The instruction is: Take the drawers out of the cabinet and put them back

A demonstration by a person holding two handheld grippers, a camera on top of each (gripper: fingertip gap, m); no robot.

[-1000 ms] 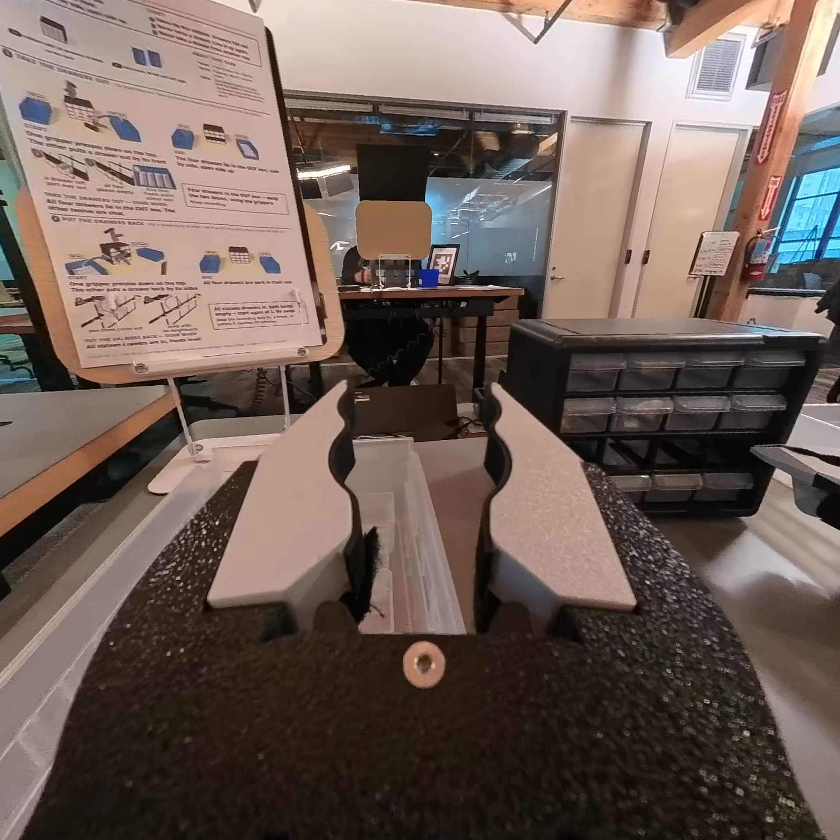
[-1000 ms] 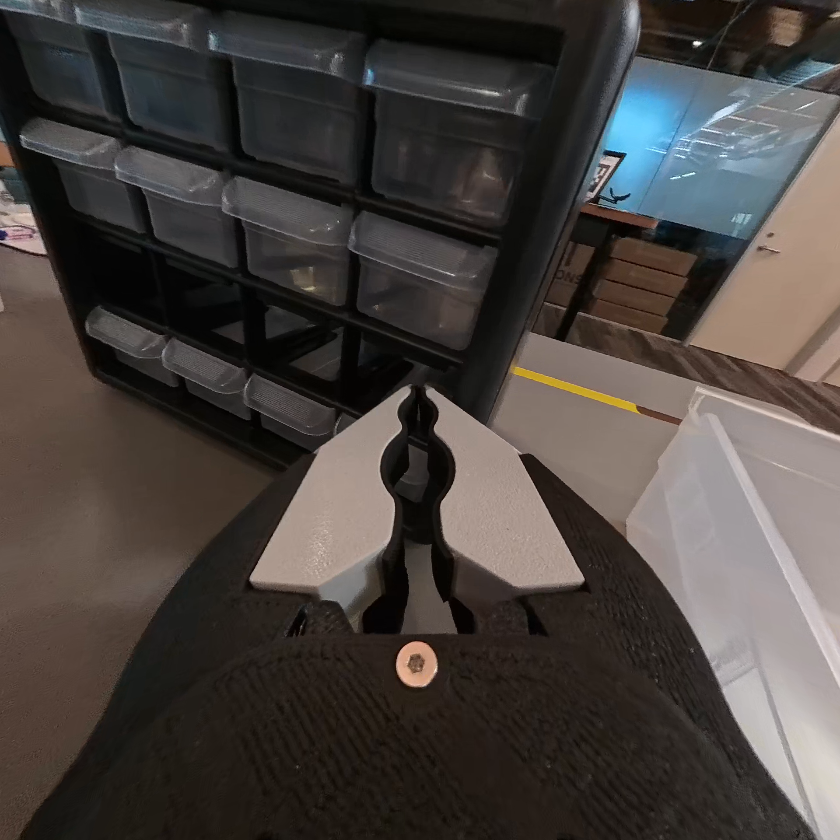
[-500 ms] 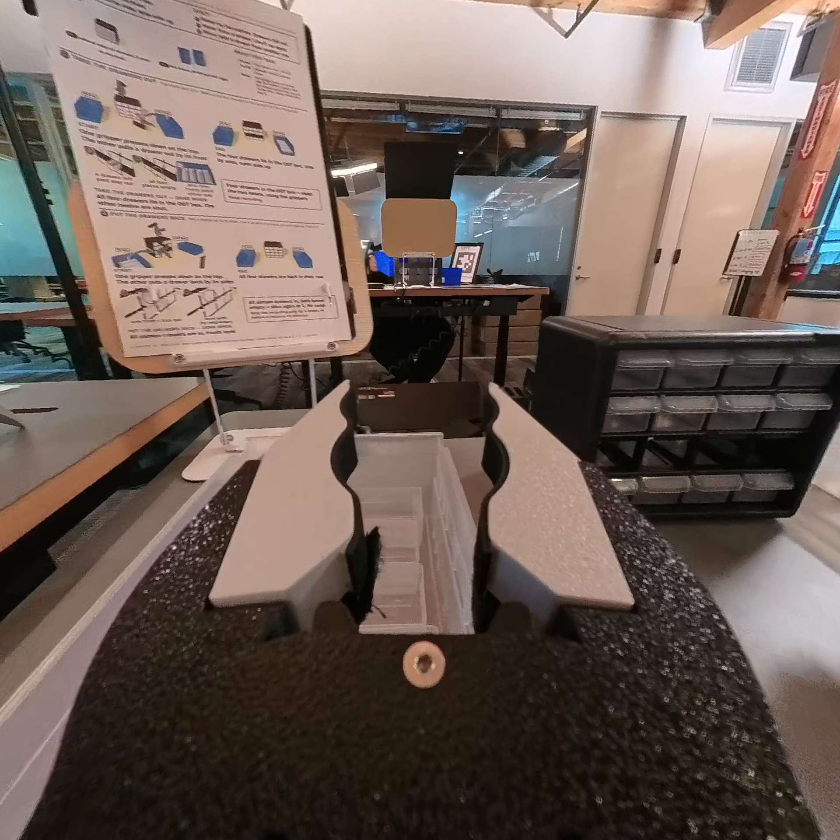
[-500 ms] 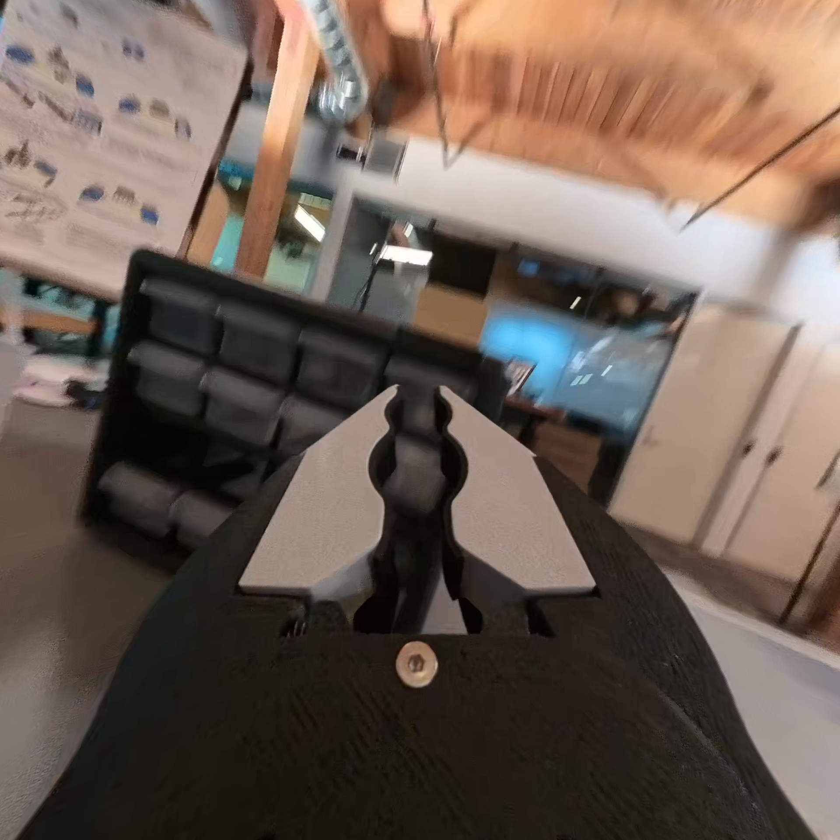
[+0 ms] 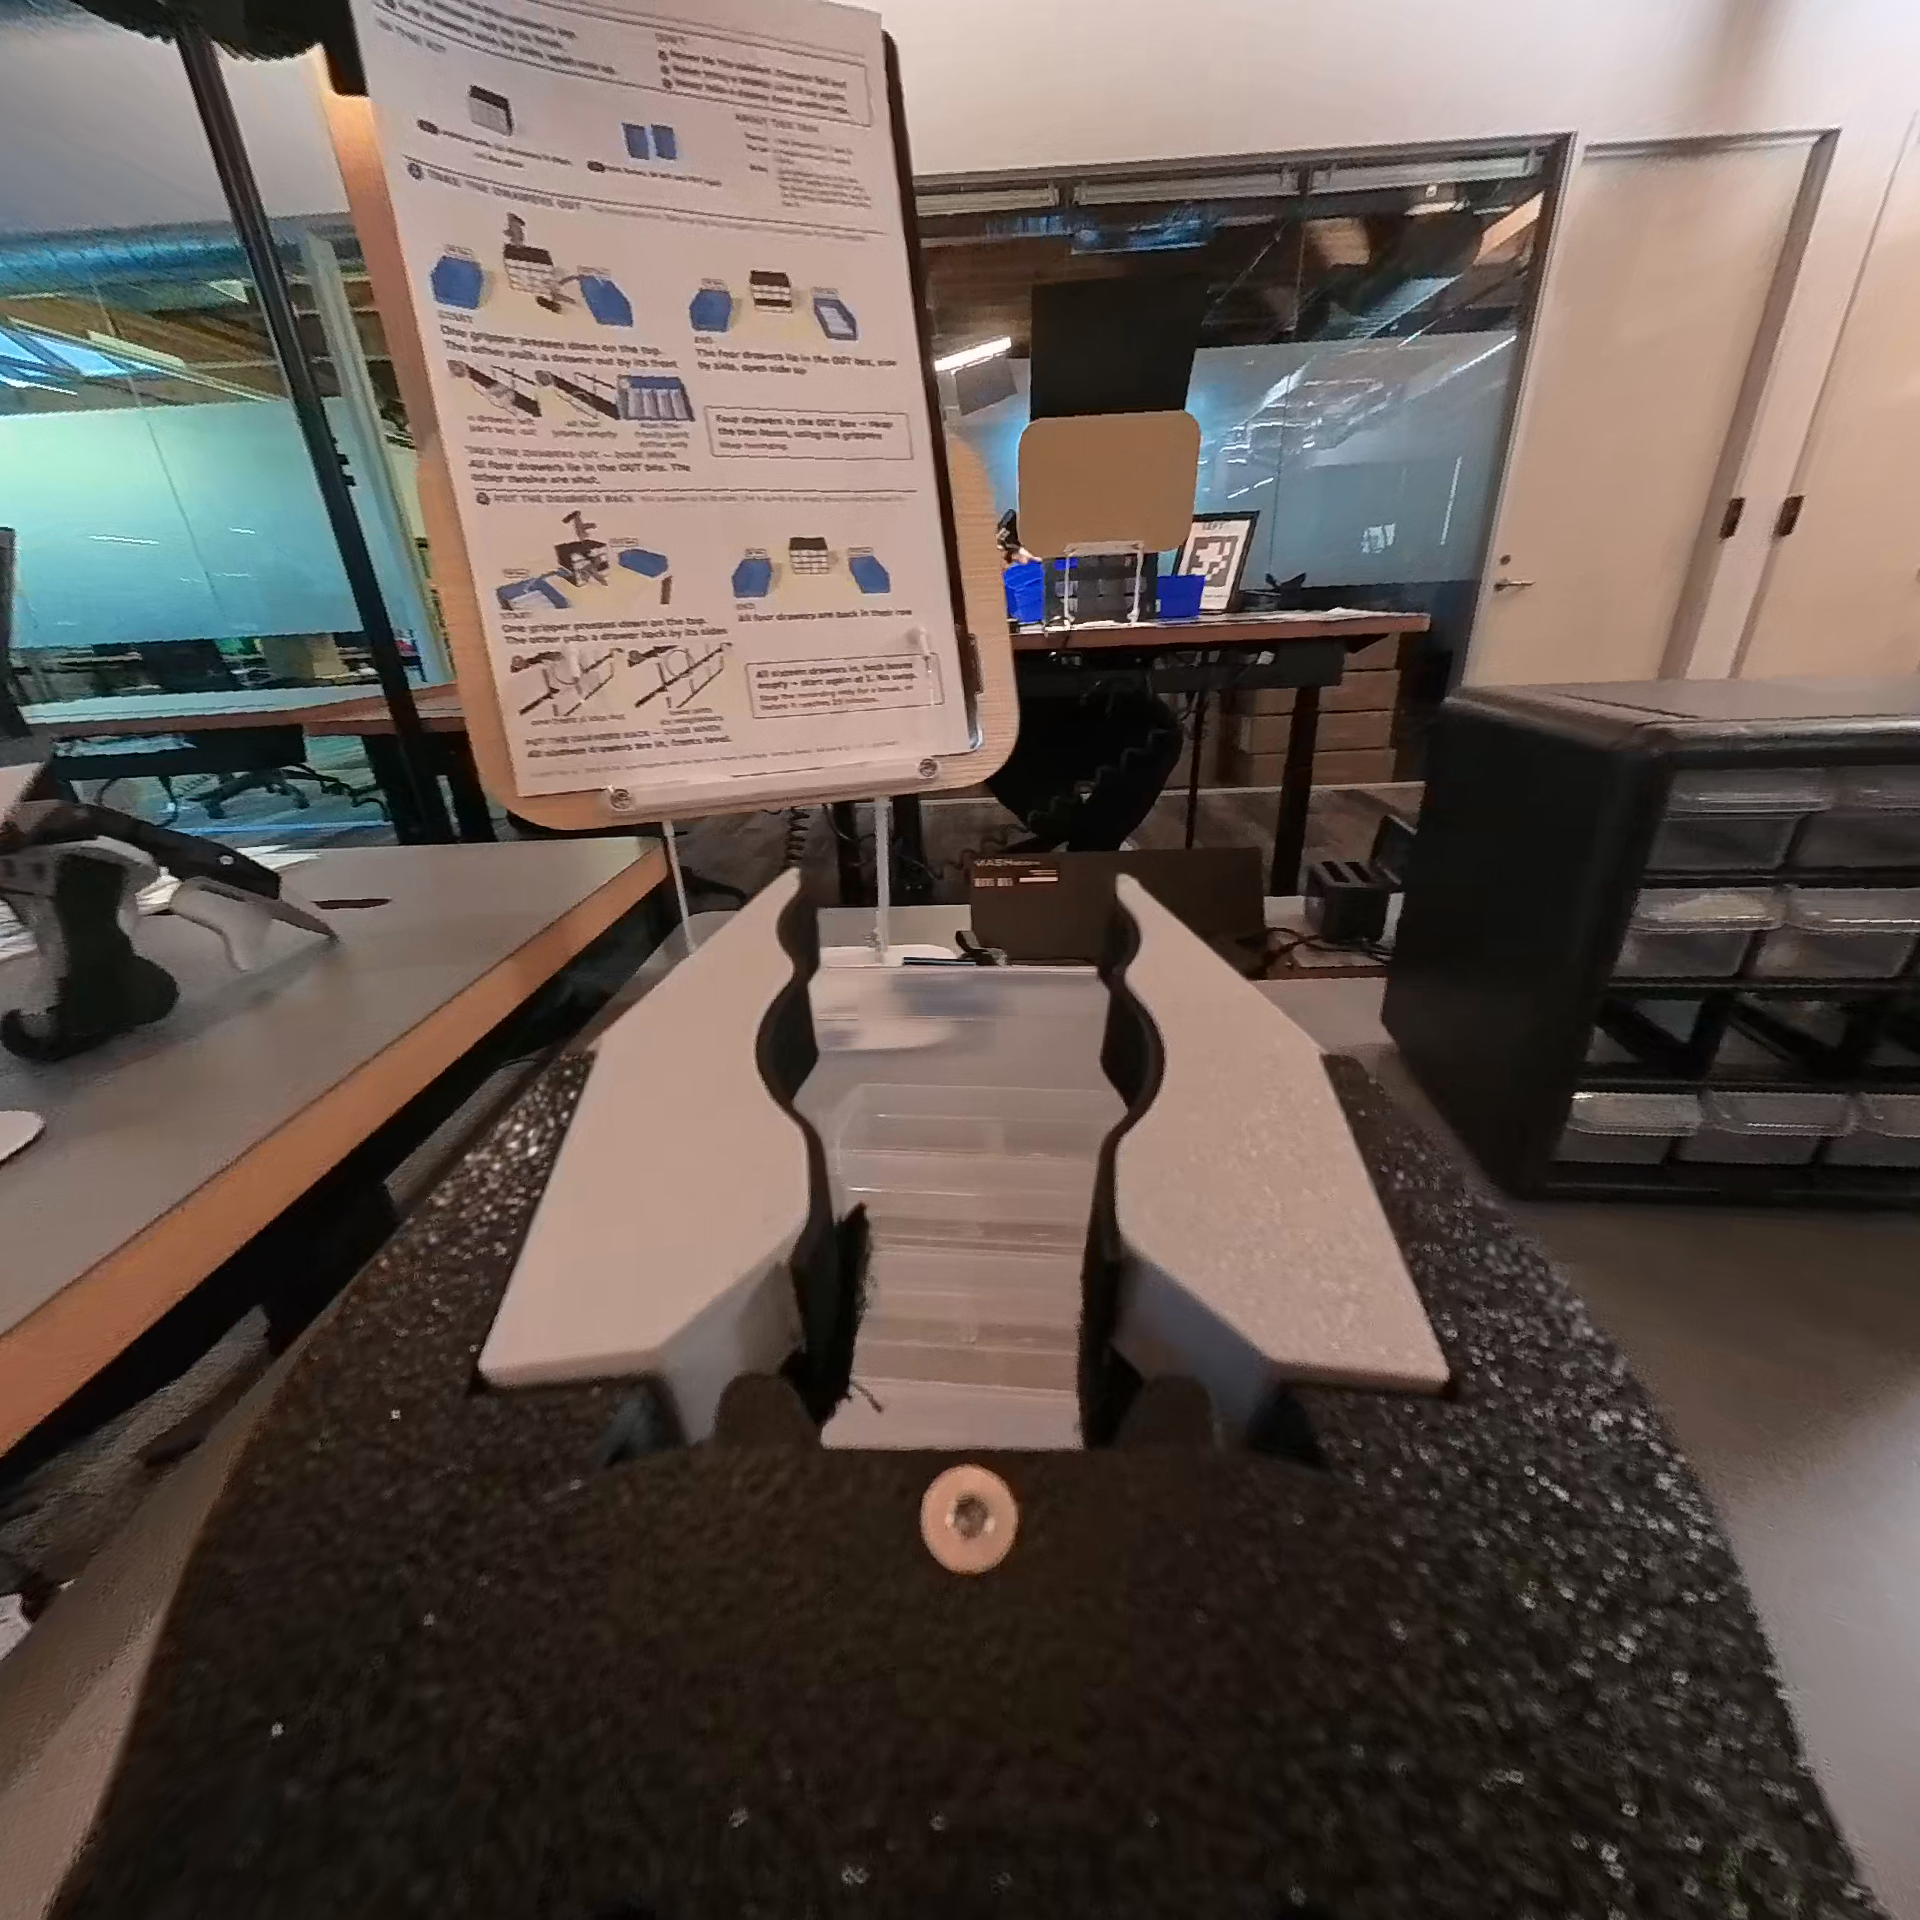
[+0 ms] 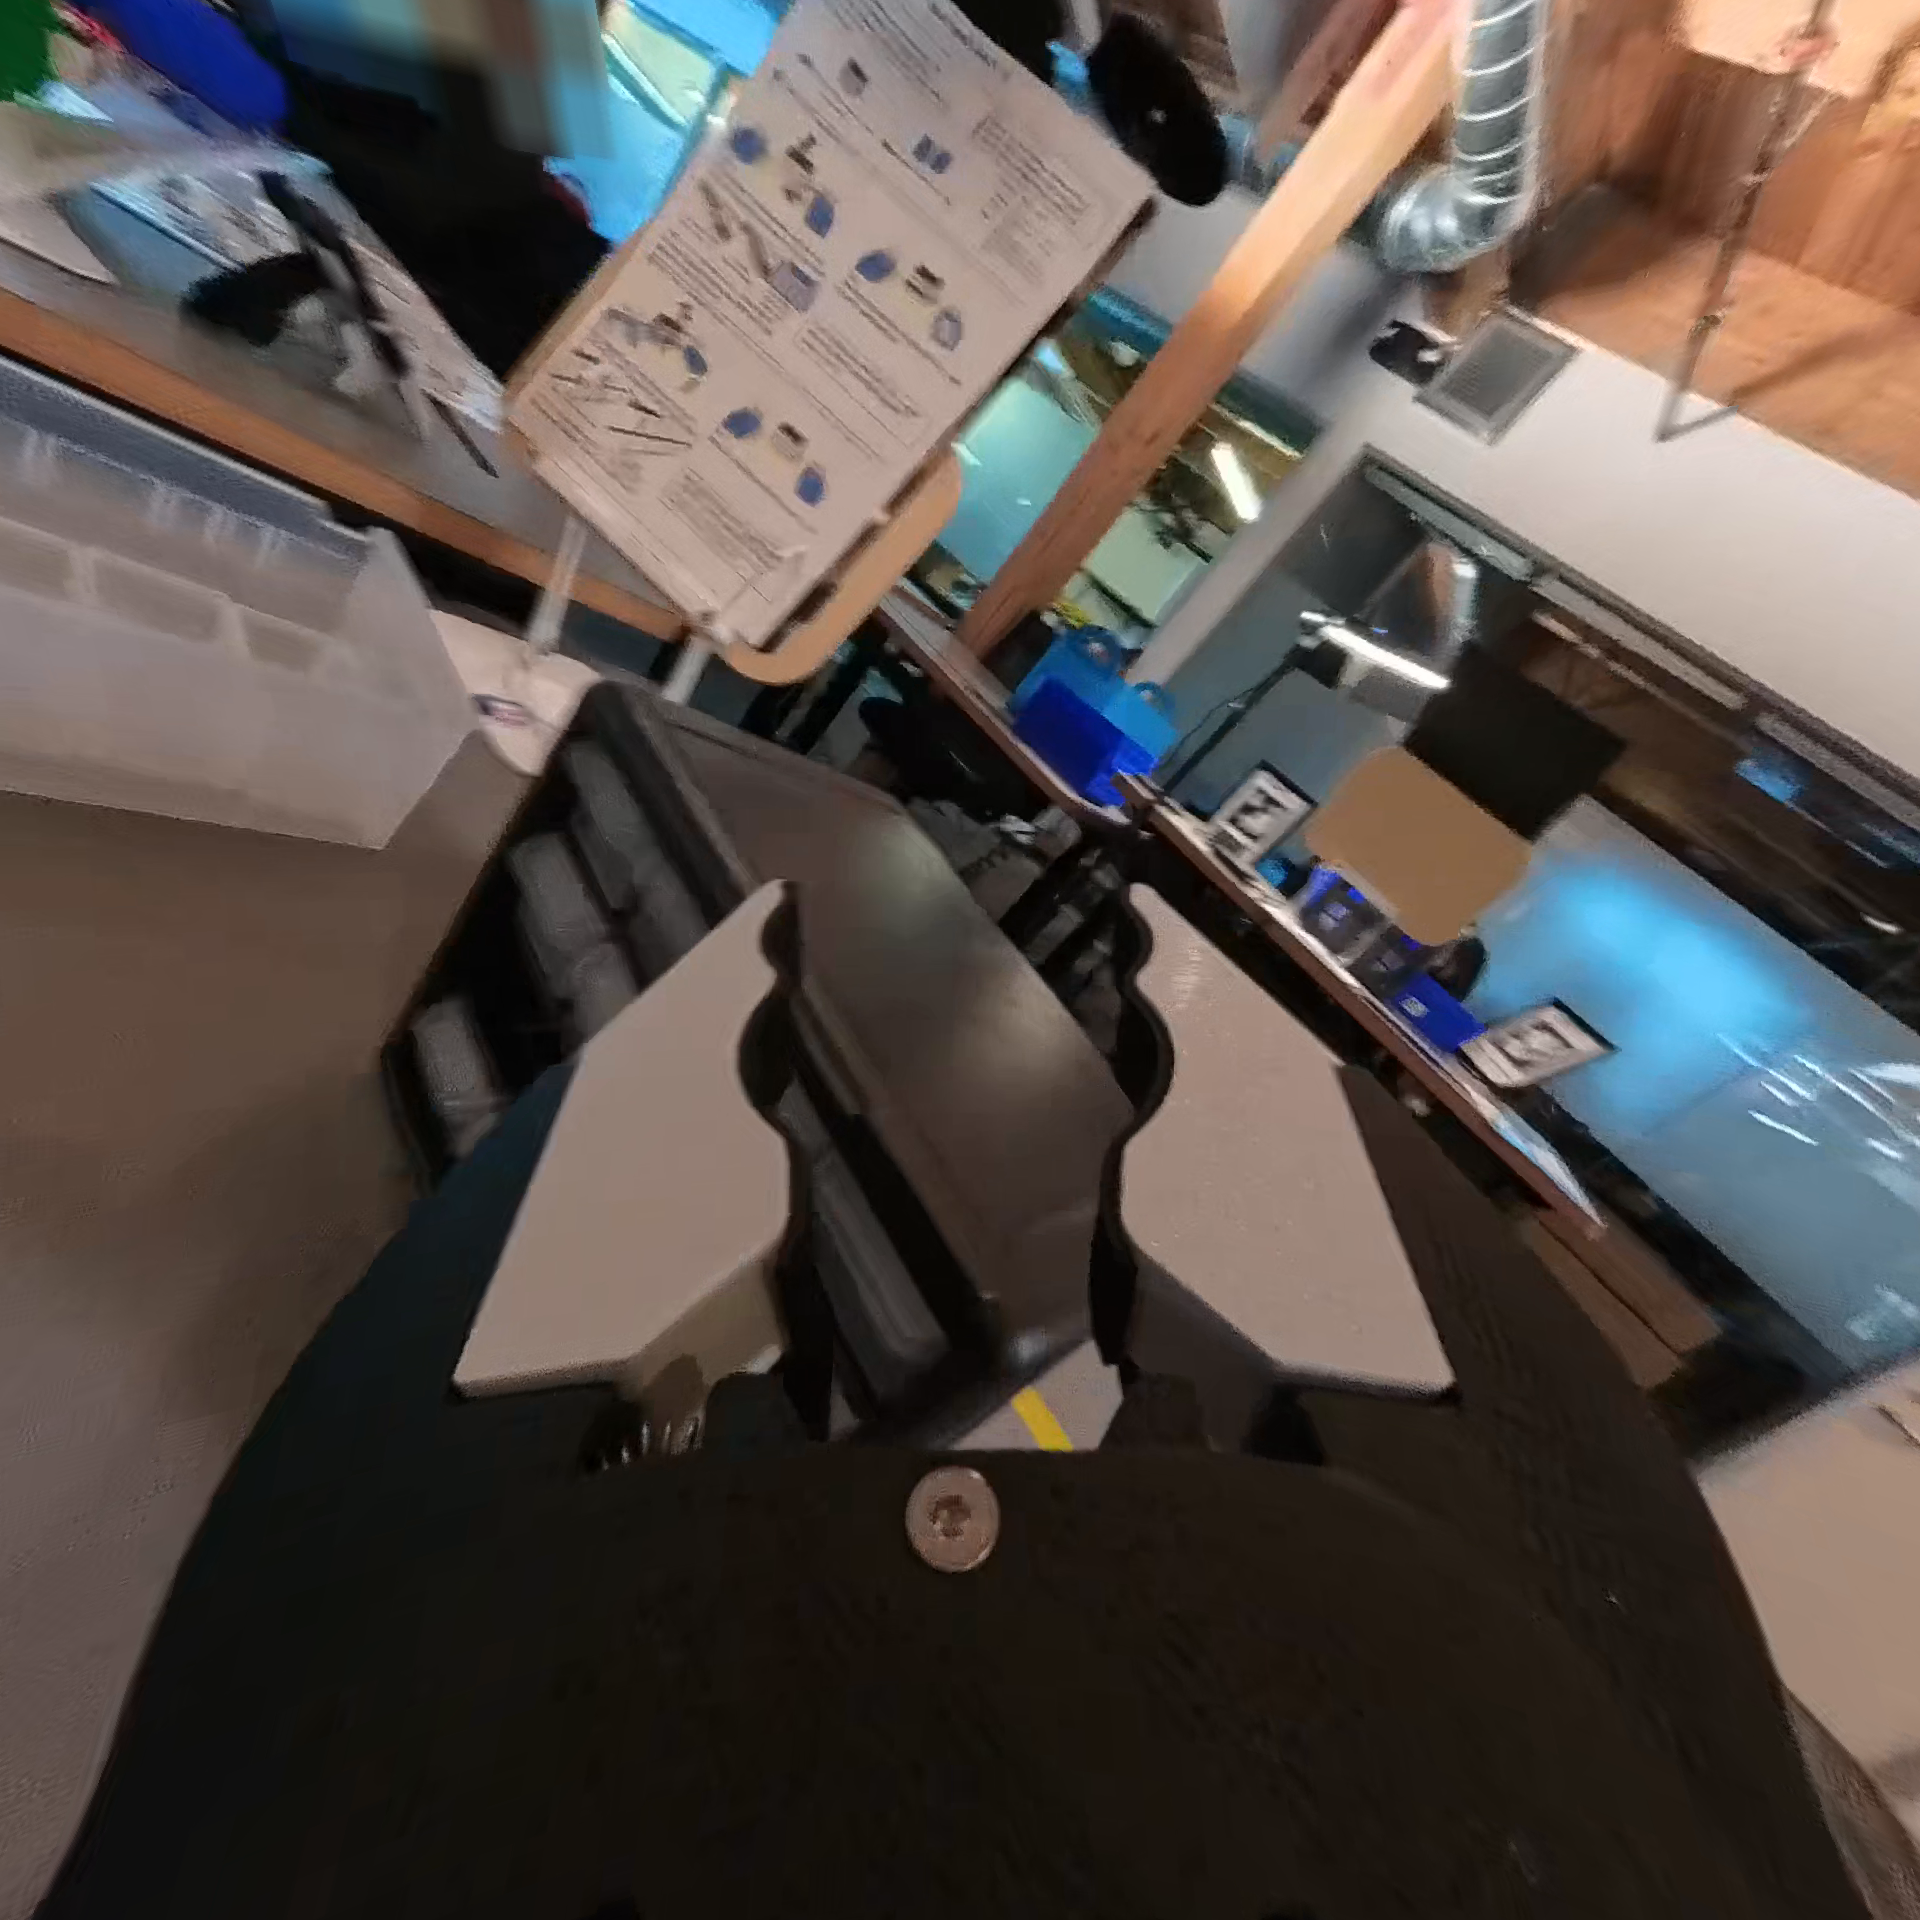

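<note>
1. Clear plastic fills the gap of my left gripper [image 5: 956, 925]: a small see-through drawer [image 5: 961, 1164] lies lengthwise between the two grey fingers [image 5: 665, 1174], its far end reaching just past the tips. The jaws stand fairly wide. I cannot tell whether the pads actually press its sides or whether it simply lies below them.
2. Relative to the black cabinet [image 5: 1662, 935], this gripper sits off to the cabinet's front-left, well apart from it, pointing level toward the instruction sheet [image 5: 665, 395] on its wooden stand.
3. On the cabinet's front I see two upper rows of clear drawers in place, an empty dark row under them, then a bottom row with drawers.
4. My right gripper [image 6: 956, 914] is spread wide and carries nothing. It hovers above the cabinet [image 6: 883, 935], rolled to one side, so the whole room looks tilted and blurred.
5. From here the cabinet's smooth black top runs between the fingers [image 6: 644, 1174], and its drawer front falls away to the left.
6. Left of the cabinet in this view stands a clear plastic bin [image 6: 208, 665] with pale shapes inside; I cannot make them out.
7. Behind the cabinet the same instruction sheet [image 6: 821, 312] leans on its stand.
</note>
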